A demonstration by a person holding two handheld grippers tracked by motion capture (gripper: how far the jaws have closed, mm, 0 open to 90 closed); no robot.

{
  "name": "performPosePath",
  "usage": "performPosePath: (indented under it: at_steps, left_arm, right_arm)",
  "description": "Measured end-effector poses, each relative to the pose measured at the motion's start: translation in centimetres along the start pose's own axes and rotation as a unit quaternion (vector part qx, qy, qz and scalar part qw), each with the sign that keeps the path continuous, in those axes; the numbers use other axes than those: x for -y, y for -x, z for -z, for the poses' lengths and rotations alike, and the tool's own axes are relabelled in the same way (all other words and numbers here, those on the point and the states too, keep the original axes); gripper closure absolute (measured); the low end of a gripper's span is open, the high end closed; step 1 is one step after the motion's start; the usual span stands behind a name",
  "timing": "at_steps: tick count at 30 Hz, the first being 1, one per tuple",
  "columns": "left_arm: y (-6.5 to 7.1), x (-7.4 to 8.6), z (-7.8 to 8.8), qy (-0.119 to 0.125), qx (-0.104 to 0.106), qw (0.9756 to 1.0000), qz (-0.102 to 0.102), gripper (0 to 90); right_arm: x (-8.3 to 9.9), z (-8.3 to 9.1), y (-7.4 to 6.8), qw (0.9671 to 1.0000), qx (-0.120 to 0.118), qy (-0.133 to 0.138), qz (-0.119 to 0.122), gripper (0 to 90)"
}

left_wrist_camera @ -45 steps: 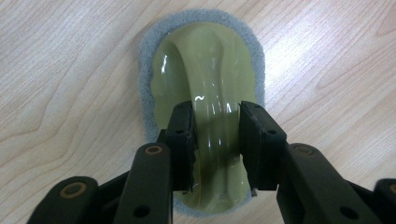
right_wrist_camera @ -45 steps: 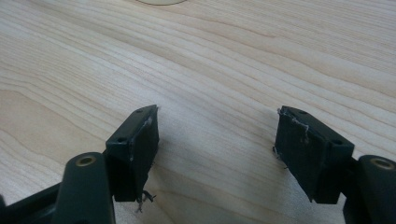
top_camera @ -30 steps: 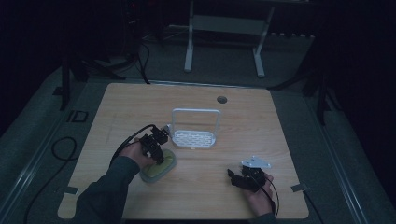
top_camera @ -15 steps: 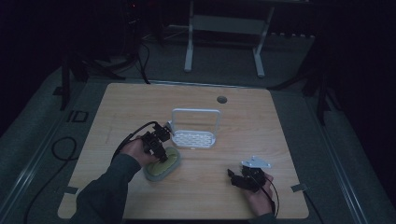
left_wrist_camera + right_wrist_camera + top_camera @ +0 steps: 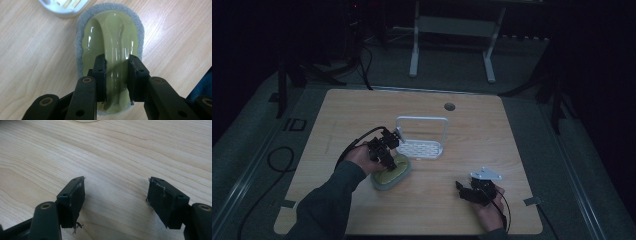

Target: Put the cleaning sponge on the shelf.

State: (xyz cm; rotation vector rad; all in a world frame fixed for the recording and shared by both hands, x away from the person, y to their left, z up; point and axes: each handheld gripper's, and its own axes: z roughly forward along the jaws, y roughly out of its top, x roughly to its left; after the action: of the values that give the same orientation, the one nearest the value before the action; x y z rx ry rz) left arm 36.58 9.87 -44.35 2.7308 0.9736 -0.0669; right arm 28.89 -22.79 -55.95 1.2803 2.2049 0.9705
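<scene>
left tongs on the scrubber handle

the wooden desk (image 5: 512, 130) carries a white rack (image 5: 422, 142) and, just beside it, a green-handled grey sponge scrubber (image 5: 110, 45). the left tongs (image 5: 117, 71) pinch its glossy handle ridge; the right tongs (image 5: 116, 200) sit spread and empty over bare wood, well apart. the slick handle could slip from a shallow grip if lifted. no readable writing shows.

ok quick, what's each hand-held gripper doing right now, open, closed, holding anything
Left hand-held gripper: closed on the raised green handle of the sponge scrubber.
Right hand-held gripper: open, holding nothing, over the wooden table.
</scene>
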Motion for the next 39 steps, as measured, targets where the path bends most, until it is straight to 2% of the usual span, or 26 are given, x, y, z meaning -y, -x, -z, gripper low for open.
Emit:
performPosePath:
  at_steps: [8,12,21,29,33,39]
  left_arm:
    - [0.2,-0.5,0.2,0.005,-0.003,0.9999,-0.008,71.4]
    - [0.4,-0.8,0.5,0.011,-0.003,0.9997,-0.02,71.4]
    - [0.4,-1.4,0.8,0.019,-0.015,0.9991,-0.035,71.5]
    - [0.8,-2.0,1.2,0.024,-0.025,0.9981,-0.051,71.5]
    - [0.7,-2.3,1.4,0.036,-0.022,0.9973,-0.06,71.5]
    - [0.6,-2.7,1.8,0.038,-0.025,0.9962,-0.075,71.6]
  right_arm:
    - [0.0,0.0,0.0,1.0,0.0,0.0,0.0,30.0]
    - [0.0,0.0,0.0,1.0,0.0,0.001,0.001,30.0]
    - [0.0,0.0,0.0,1.0,0.0,0.001,0.001,30.0]
    - [0.0,0.0,0.0,1.0,0.0,0.001,0.001,30.0]
    - [0.0,0.0,0.0,1.0,0.0,0.001,0.001,30.0]
    - [0.0,0.0,0.0,1.0,0.0,0.001,0.001,29.9]
